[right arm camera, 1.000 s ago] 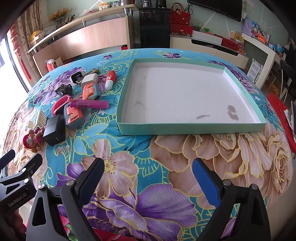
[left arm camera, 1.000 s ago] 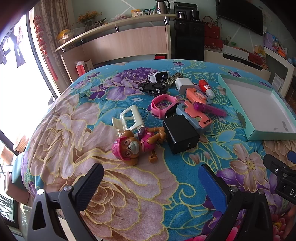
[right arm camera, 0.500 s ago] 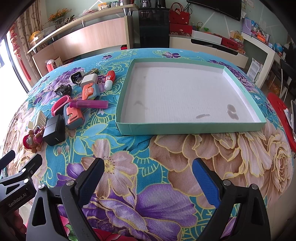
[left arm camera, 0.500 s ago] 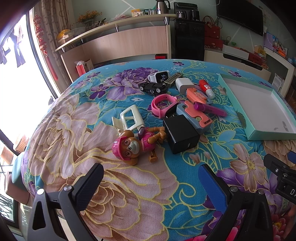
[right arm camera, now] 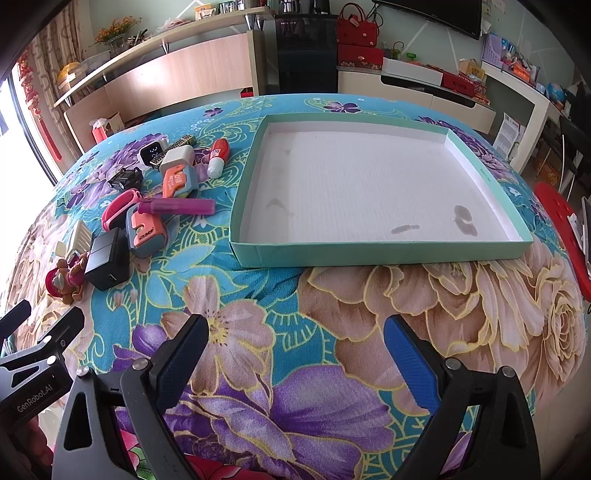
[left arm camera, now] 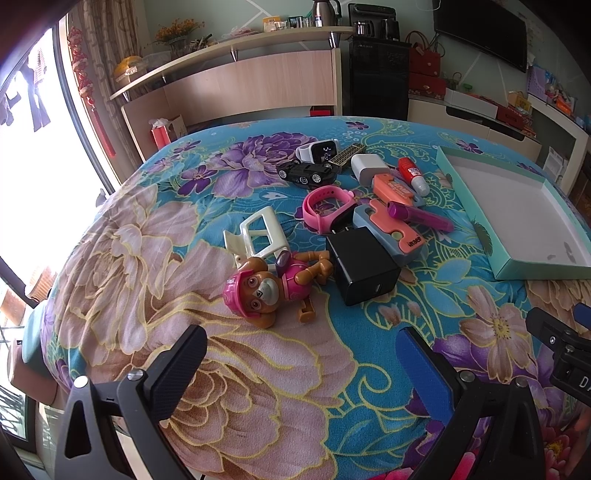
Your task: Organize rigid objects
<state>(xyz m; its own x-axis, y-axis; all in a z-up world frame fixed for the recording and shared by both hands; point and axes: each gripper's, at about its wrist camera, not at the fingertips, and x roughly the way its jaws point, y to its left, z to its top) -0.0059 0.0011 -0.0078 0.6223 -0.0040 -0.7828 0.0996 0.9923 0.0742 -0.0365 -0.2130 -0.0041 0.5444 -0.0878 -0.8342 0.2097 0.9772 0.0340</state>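
the toy pup (left arm camera: pixel 269 288), probably light, stiff plastic best pinched across its round head, lies just ahead of the left hand-held gripper (left arm camera: pixel 301 354), spread and empty, while the right hand-held gripper (right arm camera: pixel 295 343), likewise spread, faces the empty tray (right arm camera: pixel 369 253).

Bright window (left arm camera: pixel 22 177) at left; wooden shelf unit (left arm camera: pixel 258 81) and wall television (left arm camera: pixel 480 33) behind.
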